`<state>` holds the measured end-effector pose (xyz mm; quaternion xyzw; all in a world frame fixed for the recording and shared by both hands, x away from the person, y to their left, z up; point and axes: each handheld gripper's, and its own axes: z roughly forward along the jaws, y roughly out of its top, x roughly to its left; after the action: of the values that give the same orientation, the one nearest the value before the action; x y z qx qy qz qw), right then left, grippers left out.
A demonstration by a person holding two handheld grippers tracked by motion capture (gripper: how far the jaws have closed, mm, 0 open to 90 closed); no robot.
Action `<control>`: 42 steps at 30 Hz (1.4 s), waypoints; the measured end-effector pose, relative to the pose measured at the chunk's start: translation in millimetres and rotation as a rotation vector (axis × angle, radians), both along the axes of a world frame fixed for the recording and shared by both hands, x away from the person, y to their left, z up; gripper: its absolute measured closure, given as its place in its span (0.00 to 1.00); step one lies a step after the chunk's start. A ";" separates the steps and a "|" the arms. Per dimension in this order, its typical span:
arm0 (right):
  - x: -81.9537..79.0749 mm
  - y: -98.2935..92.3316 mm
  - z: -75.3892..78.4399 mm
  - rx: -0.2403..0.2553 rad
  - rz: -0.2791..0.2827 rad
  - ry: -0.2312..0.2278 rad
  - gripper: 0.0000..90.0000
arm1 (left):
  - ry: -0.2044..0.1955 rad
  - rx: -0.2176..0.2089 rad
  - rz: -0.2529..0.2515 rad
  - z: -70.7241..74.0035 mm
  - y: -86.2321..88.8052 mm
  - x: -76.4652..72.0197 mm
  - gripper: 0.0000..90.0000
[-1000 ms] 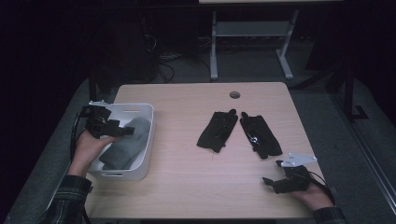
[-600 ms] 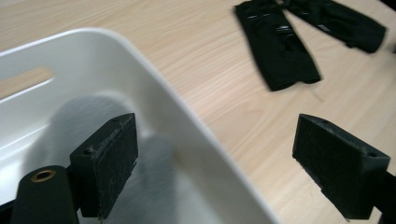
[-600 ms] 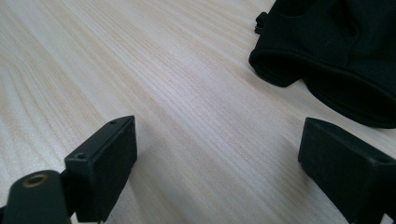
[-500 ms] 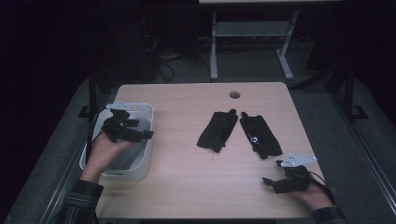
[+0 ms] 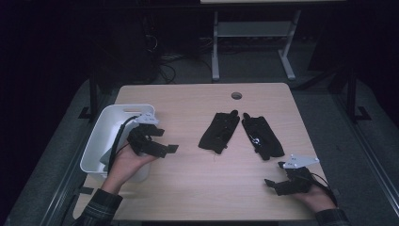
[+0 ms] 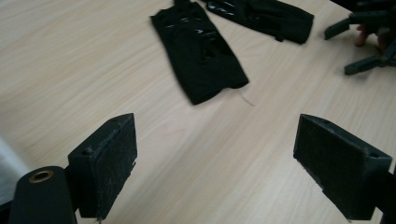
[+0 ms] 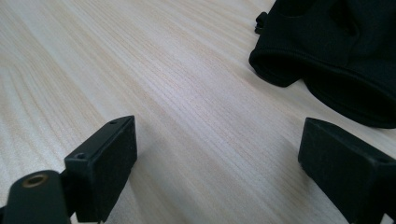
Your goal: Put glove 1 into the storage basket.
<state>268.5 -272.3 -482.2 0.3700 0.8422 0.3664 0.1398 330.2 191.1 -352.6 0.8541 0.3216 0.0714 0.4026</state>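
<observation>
Two black gloves lie side by side mid-table, the left glove (image 5: pixel 219 132) and the right glove (image 5: pixel 262 135). My left gripper (image 5: pixel 165 141) hovers open at the right rim of a white bin (image 5: pixel 101 136), pointing toward the gloves and holding nothing. In the left gripper view its wide-apart jaws (image 6: pixel 217 140) frame bare wood, with the left glove (image 6: pixel 201 51) ahead and the right glove (image 6: pixel 261 16) beyond. My right gripper (image 5: pixel 275 174) rests open near the front right edge, just short of the right glove's cuff (image 7: pixel 336 51); its jaws (image 7: pixel 215 140) hold nothing.
The wooden table (image 5: pixel 188 188) has a round cable hole (image 5: pixel 236 95) near its far edge. The other hand's gripper (image 6: pixel 364 42) appears at the top right of the left gripper view. A metal stand (image 5: pixel 254 33) is on the dark floor behind the table.
My left gripper has moved right, from over the white bin out to its right rim and toward the gloves. The right gripper has stayed put.
</observation>
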 end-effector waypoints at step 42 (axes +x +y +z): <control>0.3 -0.6 2.0 -0.016 0.011 0.015 0.14 | -0.041 0.187 -0.106 -116.8 -37.7 -28.7 0.14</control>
<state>268.8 -272.9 -480.2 0.3672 0.8481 0.3577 0.1343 301.5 153.4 -469.4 0.9022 0.2595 0.0972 0.3306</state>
